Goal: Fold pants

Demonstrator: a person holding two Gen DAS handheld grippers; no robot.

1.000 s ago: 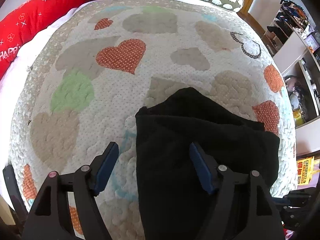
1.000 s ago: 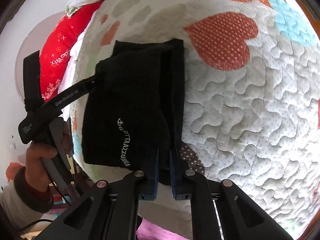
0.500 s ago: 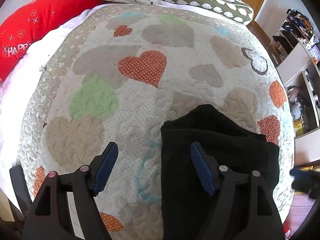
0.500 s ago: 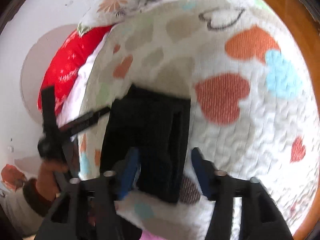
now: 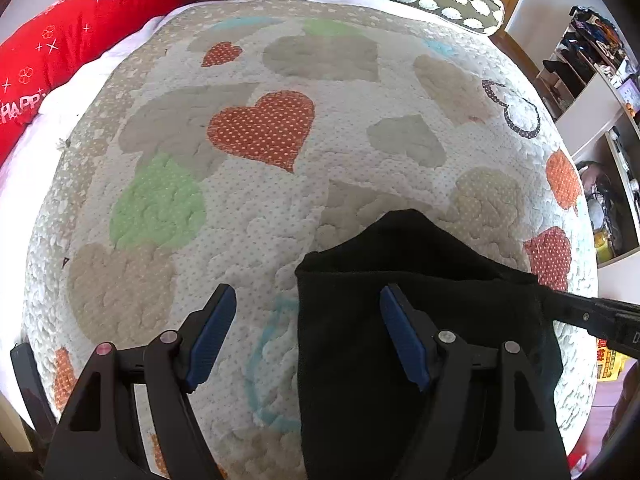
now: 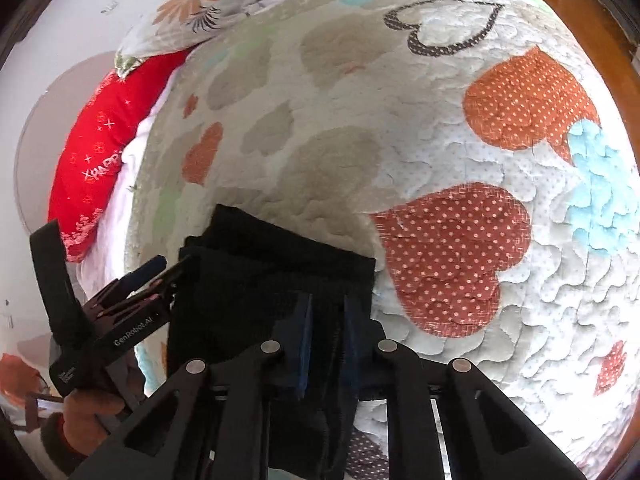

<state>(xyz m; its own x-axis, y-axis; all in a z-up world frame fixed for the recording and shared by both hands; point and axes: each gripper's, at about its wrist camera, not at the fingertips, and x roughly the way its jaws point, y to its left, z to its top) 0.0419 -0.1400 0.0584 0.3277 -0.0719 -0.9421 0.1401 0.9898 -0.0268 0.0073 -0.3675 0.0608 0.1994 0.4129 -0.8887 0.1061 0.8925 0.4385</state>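
Nearest me, at the quilt's [image 5: 260,216] near edge, my right gripper [image 6: 325,334] has just been closing; its jaws now stand nearly together, pinching a fold of the black pants [image 6: 276,280]. My left gripper [image 5: 308,334] hangs jaws spread over the pants' left edge, one finger above the cloth, one above bare quilt, holding nothing. Pants lie as a compact layered rectangle, so folding looks mostly done; maybe one last fold or squaring-up left. Farther back, red pillow [image 5: 52,56] by the quilt's far left corner.

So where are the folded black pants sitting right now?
The black pants lie at the near edge of the heart quilt, low and right in the left wrist view, just inside the red dotted heart, with the right gripper pinching their near edge.
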